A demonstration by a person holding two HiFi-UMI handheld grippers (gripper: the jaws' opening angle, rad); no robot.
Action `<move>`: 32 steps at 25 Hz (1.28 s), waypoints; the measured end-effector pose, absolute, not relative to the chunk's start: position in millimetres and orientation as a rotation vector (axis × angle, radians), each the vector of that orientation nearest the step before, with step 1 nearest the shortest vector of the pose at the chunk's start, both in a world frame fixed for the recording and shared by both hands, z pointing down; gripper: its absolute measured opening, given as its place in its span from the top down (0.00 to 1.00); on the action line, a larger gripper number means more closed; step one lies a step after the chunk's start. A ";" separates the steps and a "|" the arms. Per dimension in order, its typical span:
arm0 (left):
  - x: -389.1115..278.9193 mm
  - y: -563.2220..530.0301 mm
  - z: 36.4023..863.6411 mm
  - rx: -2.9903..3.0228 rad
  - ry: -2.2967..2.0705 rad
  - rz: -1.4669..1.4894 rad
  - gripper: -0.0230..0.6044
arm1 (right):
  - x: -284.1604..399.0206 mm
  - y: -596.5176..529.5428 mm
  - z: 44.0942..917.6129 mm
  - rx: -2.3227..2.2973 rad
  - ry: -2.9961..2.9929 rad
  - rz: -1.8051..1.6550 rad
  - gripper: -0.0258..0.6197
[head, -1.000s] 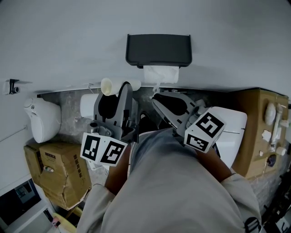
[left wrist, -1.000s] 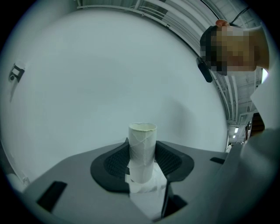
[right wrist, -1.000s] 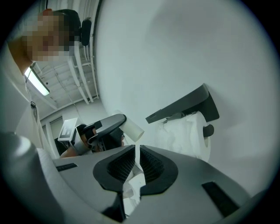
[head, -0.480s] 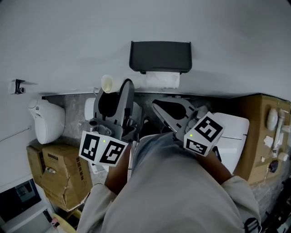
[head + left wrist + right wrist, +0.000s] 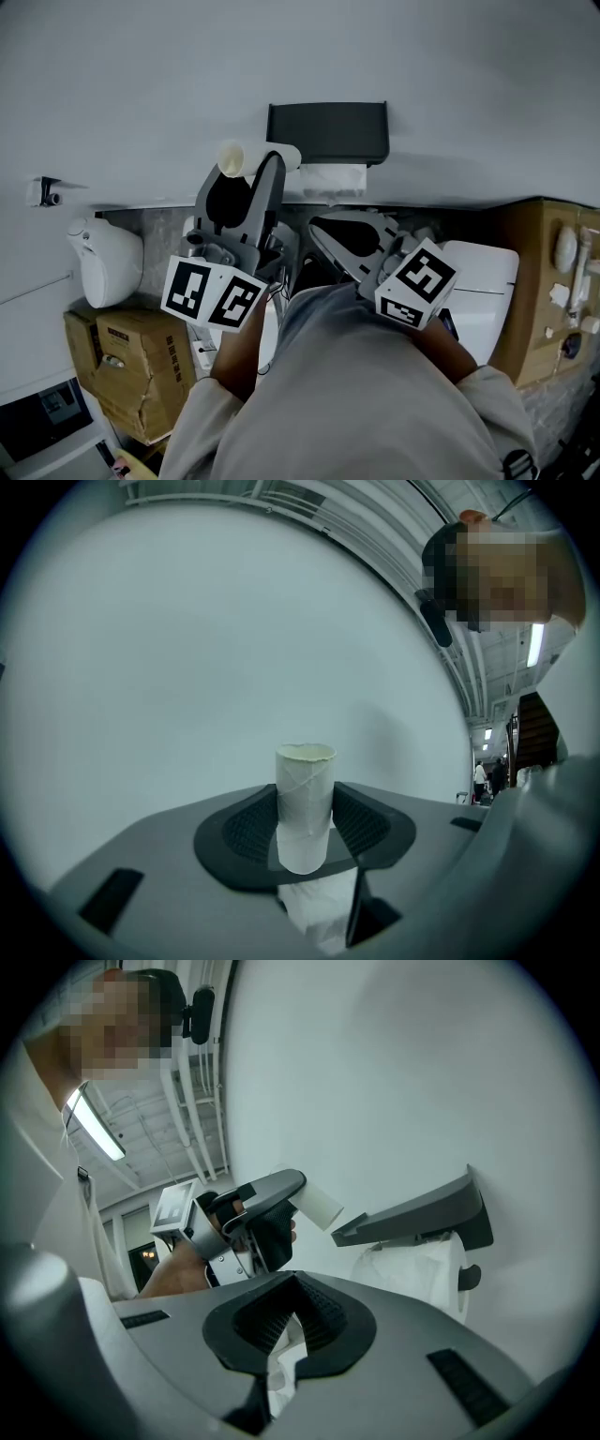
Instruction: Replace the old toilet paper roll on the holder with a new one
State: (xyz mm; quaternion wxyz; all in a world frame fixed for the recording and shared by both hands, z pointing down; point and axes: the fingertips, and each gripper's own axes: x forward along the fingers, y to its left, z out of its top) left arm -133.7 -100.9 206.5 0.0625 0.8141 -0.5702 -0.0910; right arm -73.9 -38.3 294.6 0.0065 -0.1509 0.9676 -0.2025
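A black holder point(image 5: 328, 131) is fixed to the pale wall, with a white paper roll point(image 5: 334, 178) under its cover. My left gripper point(image 5: 258, 167) is raised just left of the holder and shut on a bare cardboard tube point(image 5: 246, 157). The tube point(image 5: 305, 799) stands upright between the jaws, and a scrap of tissue point(image 5: 319, 911) hangs under it. My right gripper point(image 5: 319, 227) is lower, below the roll, shut on a strip of white paper point(image 5: 281, 1363). In the right gripper view the holder point(image 5: 422, 1213), the roll point(image 5: 422, 1260) and the tube point(image 5: 319, 1204) all show.
A white toilet lid point(image 5: 483, 281) lies at lower right beside a brown cabinet point(image 5: 548, 281). Cardboard boxes point(image 5: 131, 366) and a white rounded unit point(image 5: 105, 262) stand at left. A small bracket point(image 5: 42, 192) is on the wall at far left.
My left gripper has risen with the cardboard tube, up beside the holder's left end. The right gripper has stayed almost in place below the roll.
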 end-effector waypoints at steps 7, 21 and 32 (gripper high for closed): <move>-117.3 -126.7 209.2 2.501 -1.662 -0.141 0.67 | -67.1 -40.4 291.7 -0.501 3.006 -0.647 0.93; -93.7 -164.4 227.8 2.602 -1.571 0.136 0.67 | -50.3 -47.7 296.3 -0.557 2.989 -0.675 0.93; -92.8 -169.8 229.9 2.609 -1.573 0.160 0.67 | -45.6 -55.5 295.8 -0.558 2.972 -0.718 0.93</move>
